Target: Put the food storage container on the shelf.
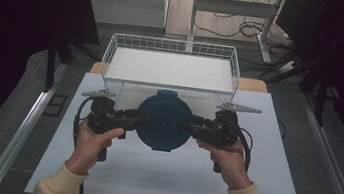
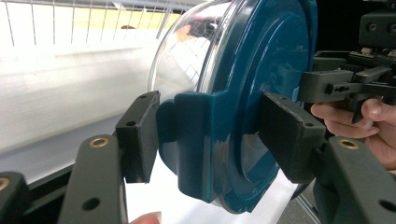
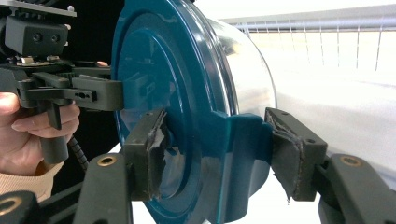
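A round container [image 1: 164, 119] with a dark teal lid and a clear bowl is held between my two grippers over the white board. My left gripper [image 1: 143, 119] grips its left side. In the left gripper view the left gripper [image 2: 215, 135] is shut on a teal side clip [image 2: 191, 140] of the lid, one pad on the clip and one on the lid's top. My right gripper [image 1: 185, 125] holds the opposite side. In the right gripper view the right gripper [image 3: 219, 154] is clamped on the other teal clip [image 3: 238, 154], and its pads [image 3: 292, 154] look worn.
A white wire basket [image 1: 171, 66] with a white floor stands just behind the container at the table's far edge. The white board [image 1: 169, 177] stretches toward the person. Metal rails run along both sides, and cables lie on the floor beyond.
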